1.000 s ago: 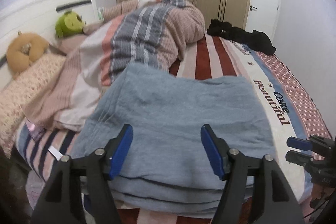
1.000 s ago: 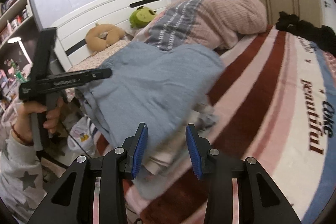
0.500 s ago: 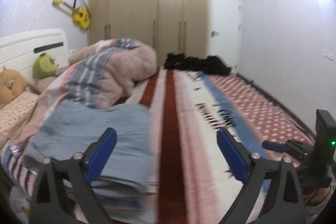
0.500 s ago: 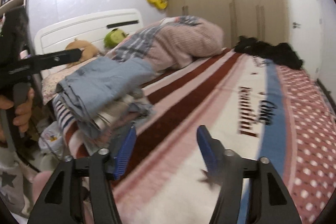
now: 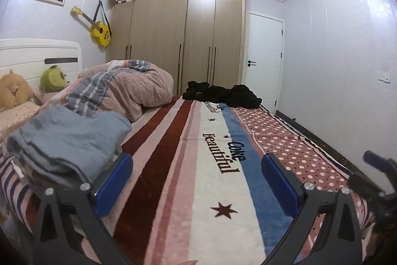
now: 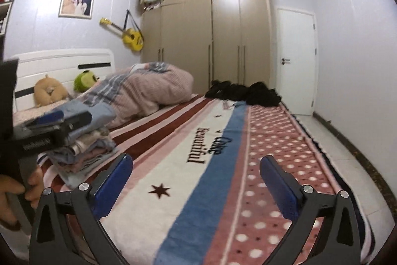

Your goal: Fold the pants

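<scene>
The folded light-blue pants (image 5: 72, 138) lie on top of a stack of folded clothes at the bed's left edge; the stack also shows in the right wrist view (image 6: 86, 140). My left gripper (image 5: 197, 180) is open and empty, above the striped blanket to the right of the stack. My right gripper (image 6: 196, 178) is open and empty over the blanket. The left gripper shows from the side in the right wrist view (image 6: 47, 126), in front of the stack. A heap of black clothes (image 5: 223, 93) lies at the far end of the bed.
A striped blanket (image 5: 213, 160) with lettering covers the bed. A bunched pink and grey duvet (image 5: 129, 88) lies at the far left, with plush toys (image 5: 53, 78) by the headboard. A wardrobe (image 5: 183, 41) and a white door (image 5: 263, 61) stand behind.
Both grippers have swung away from the folded blue pants to the right and now face the length of the bed. Both have opened wider. The pants stay on the stack.
</scene>
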A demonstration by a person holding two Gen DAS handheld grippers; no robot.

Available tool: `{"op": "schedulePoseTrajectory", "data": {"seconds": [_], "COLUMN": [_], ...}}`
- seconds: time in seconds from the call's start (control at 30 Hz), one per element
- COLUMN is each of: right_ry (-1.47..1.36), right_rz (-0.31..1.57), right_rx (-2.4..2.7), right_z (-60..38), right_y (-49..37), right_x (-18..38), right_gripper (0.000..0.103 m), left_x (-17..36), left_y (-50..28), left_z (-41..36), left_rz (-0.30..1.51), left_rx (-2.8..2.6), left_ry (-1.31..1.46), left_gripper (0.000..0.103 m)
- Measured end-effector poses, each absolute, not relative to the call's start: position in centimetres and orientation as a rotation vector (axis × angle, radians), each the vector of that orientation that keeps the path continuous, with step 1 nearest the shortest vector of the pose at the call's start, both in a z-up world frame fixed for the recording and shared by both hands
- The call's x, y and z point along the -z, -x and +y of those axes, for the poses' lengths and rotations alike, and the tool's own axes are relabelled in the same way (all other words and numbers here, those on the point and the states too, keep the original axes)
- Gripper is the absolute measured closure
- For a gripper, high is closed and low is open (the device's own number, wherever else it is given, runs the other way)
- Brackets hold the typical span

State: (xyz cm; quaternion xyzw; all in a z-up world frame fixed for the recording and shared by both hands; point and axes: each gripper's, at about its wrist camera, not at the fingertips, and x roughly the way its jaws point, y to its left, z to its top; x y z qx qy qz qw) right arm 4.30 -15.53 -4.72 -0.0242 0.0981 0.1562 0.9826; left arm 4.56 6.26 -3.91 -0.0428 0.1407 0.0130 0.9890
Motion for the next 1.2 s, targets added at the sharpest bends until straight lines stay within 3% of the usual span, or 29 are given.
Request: {"op": "schedulePoseTrajectory", "data": {"seconds": [1.2], "right_ry": [0.091], "right_rz": [0.187], "right_rx": [-0.376], "right_z": [-12.9], "right_y": [-3.7], "right_x": [4.2], "right_gripper": [0.001], "left_x": [4.1], "left_y": [-2.9], "left_z": [8.9], "left_rz": [0.265], "left_rx": [-0.185], "left_ry": [0.056], "left_gripper": [0.001]}}
